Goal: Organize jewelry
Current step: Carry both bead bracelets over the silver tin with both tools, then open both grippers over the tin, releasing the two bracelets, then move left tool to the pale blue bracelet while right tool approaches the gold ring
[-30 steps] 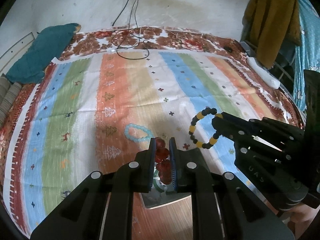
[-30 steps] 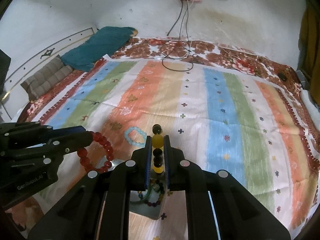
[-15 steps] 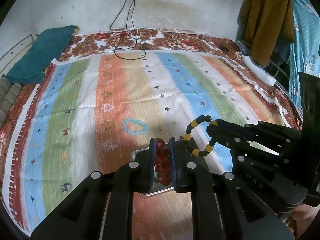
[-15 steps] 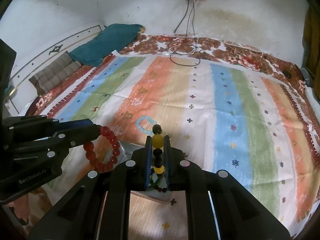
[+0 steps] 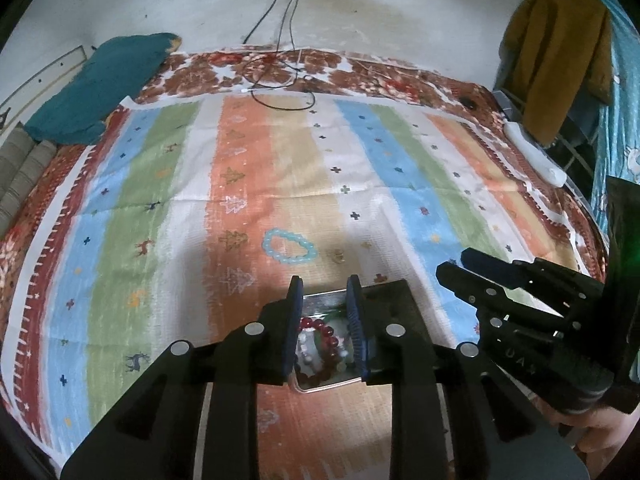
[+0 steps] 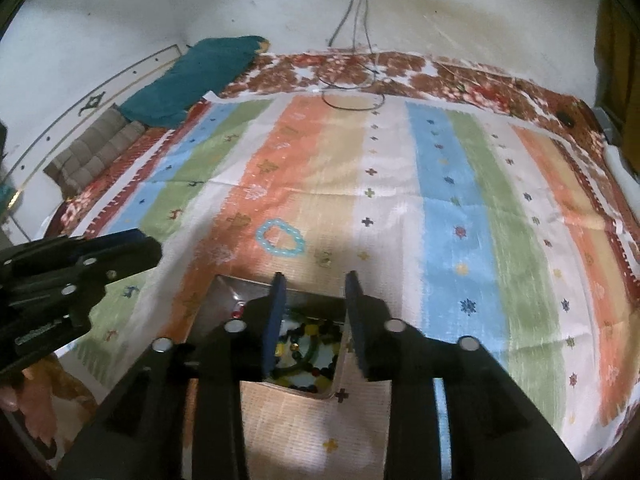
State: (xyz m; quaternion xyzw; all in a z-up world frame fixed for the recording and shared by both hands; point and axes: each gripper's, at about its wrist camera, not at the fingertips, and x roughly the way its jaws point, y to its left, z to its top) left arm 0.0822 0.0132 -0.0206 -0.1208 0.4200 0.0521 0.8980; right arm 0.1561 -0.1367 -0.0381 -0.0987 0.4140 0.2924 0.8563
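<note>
A shallow metal tray [image 5: 320, 297] [image 6: 224, 285] lies on the striped cloth right under both grippers. It holds several bead bracelets: a red one [image 5: 320, 325] and a black-and-yellow one [image 6: 310, 330] among them. My left gripper [image 5: 325, 290] is open and empty above the tray. My right gripper [image 6: 314, 280] is open and empty above it too. A light blue bracelet [image 5: 289, 245] [image 6: 279, 237] lies on the cloth just beyond the tray.
The striped cloth [image 5: 400, 168] covers a bed. A teal pillow [image 5: 100, 84] lies at the far left, black cables [image 5: 280, 92] at the far edge, clothes [image 5: 560, 48] hang at the right. A small gold piece [image 5: 339, 256] lies beside the blue bracelet.
Both grippers opened and let go: the red bracelet and the black-and-yellow bracelet dropped into the tray. Both grippers have moved over the tray.
</note>
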